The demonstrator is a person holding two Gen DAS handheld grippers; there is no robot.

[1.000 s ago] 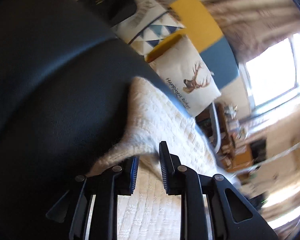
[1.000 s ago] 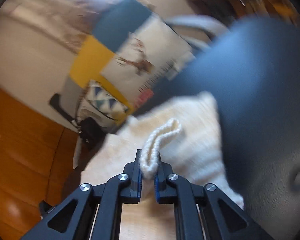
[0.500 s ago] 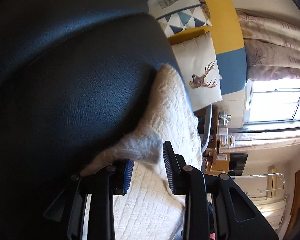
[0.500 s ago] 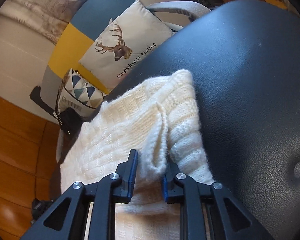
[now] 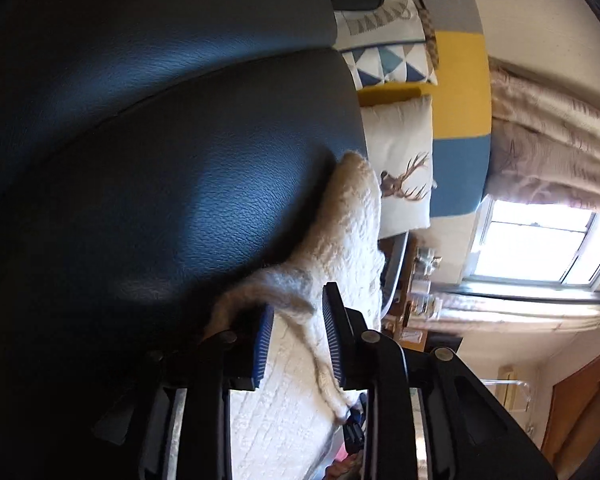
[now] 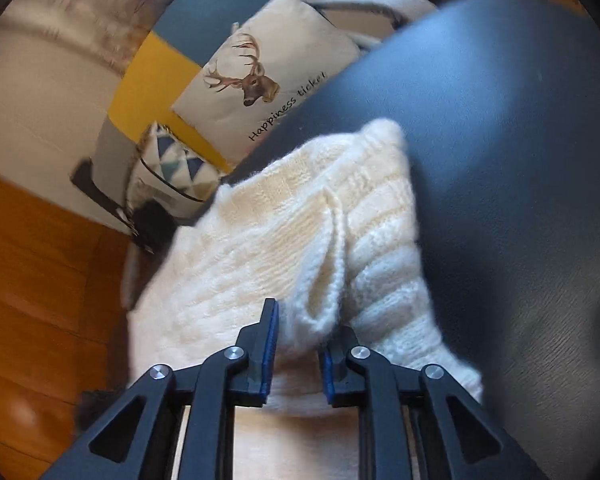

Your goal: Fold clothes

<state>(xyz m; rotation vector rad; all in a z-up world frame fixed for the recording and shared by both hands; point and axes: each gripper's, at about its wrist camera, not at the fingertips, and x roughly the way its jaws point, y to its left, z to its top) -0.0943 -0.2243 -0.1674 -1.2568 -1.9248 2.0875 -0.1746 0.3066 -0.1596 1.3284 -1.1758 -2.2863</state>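
Both claws, left (image 5: 296, 316) and right (image 6: 298, 320), gape apart over the sweater (image 6: 284, 240) (folded, cream).

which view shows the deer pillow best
The right wrist view: the deer pillow faces the camera, with the whole deer print and the lettering "Happiness ticket" readable. The left wrist view shows it turned sideways and narrower, partly behind the sweater, lettering hidden.

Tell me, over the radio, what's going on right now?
Left gripper open, knit edge between its fingers. Right gripper open, knit fold between its fingers. Cream sweater bunched on dark leather seat. Nothing in the way.
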